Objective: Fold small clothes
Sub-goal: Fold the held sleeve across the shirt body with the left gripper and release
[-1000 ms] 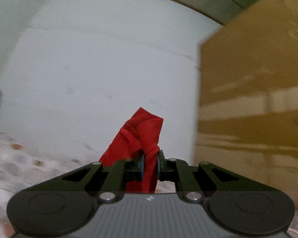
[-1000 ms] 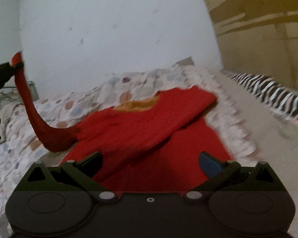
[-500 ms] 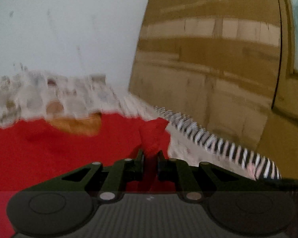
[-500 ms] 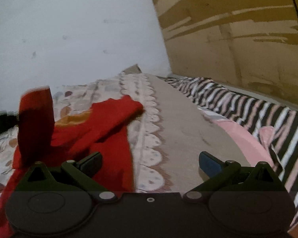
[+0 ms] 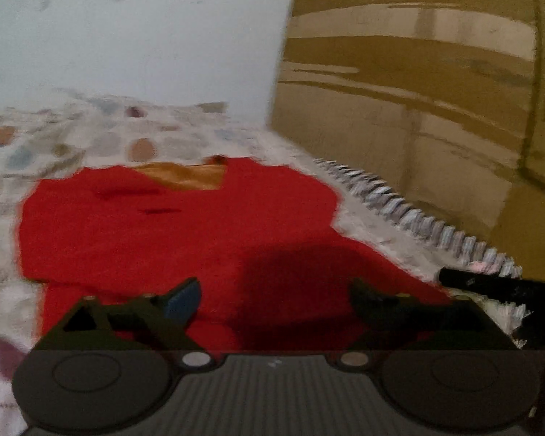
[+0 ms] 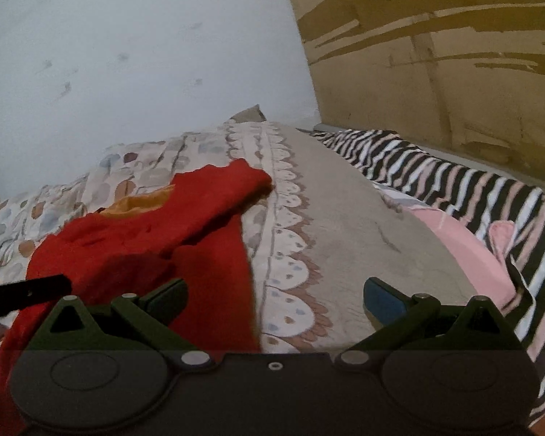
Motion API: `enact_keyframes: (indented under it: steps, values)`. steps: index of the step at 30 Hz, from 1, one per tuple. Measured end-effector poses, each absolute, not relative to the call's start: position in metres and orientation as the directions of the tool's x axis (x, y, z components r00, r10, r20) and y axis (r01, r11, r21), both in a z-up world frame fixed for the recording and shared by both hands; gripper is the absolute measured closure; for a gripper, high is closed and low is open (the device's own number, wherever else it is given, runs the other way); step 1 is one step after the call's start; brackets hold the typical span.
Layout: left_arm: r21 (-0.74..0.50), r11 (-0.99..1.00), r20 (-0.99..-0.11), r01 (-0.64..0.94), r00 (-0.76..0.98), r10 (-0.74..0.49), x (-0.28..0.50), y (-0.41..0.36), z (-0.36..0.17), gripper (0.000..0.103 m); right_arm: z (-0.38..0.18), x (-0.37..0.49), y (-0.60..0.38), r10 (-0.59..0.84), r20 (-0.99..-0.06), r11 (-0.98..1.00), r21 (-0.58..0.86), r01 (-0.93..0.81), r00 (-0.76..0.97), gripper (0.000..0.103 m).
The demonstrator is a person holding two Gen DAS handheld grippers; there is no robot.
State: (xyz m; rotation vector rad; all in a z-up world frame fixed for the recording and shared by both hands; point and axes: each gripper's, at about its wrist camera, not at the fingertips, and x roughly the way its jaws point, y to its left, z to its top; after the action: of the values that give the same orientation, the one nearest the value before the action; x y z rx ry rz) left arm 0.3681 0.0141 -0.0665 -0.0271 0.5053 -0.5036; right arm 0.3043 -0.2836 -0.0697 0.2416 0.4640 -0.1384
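The red garment [image 5: 178, 232] lies on the bed [image 6: 363, 239] with 1 sleeve laid across its body, further folds remaining, while the left gripper [image 5: 272, 298] is opening above it, empty, and the right gripper [image 6: 272, 298] hangs wide, empty.

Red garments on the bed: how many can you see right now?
1. A single red garment lies spread on the patterned bedsheet, in front of the open left gripper and left of the right gripper. More could be hidden under it.
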Motion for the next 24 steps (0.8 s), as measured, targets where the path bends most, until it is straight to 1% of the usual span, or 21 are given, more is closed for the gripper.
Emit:
enact_keyframes:
  steps: [3, 6, 8, 11, 14, 17, 21, 24]
  values:
    - [-0.043, 0.947, -0.491, 0.318, 0.819, -0.298, 0.369, 0.034, -0.069, 0.006, -0.066, 0.317, -0.274, -0.03, -0.474, 0.971, 0.194, 0.137, 0.88, 0.0]
    - [0.06, 0.985, -0.519, 0.164, 0.848, -0.109, 0.38, 0.055, -0.075, 0.005, -0.062, 0.337, -0.257, 0.02, -0.492, 0.984, 0.166, 0.071, 0.87, 0.0]
    - [0.116, 0.989, -0.531, 0.091, 0.847, -0.016, 0.392, 0.064, -0.079, 0.005, -0.063, 0.355, -0.242, 0.059, -0.52, 0.992, 0.129, 0.01, 0.852, 0.0]
    - [0.175, 0.984, -0.538, 0.023, 0.839, 0.076, 0.414, 0.075, -0.089, 0.005, -0.066, 0.383, -0.219, 0.073, -0.533, 0.997, 0.071, -0.041, 0.843, 0.0]
    - [0.169, 0.985, -0.537, 0.022, 0.84, 0.073, 0.431, 0.084, -0.094, 0.0, -0.073, 0.402, -0.207, 0.084, -0.557, 0.996, 0.049, -0.068, 0.826, 0.0]
    - [0.178, 0.984, -0.519, 0.031, 0.852, 0.068, 0.447, 0.088, -0.097, 0.0, -0.088, 0.411, -0.207, 0.078, -0.607, 0.997, 0.042, -0.066, 0.791, 0.0]
    - [0.184, 0.982, -0.49, 0.053, 0.871, 0.045, 0.467, 0.091, -0.102, 0.0, -0.093, 0.407, -0.214, 0.103, -0.587, 0.994, 0.083, -0.067, 0.803, 0.0]
    - [0.232, 0.973, -0.444, -0.024, 0.887, 0.128, 0.474, 0.097, -0.098, 0.0, -0.096, 0.408, -0.215, 0.108, -0.59, 0.994, 0.091, -0.068, 0.8, 0.0]
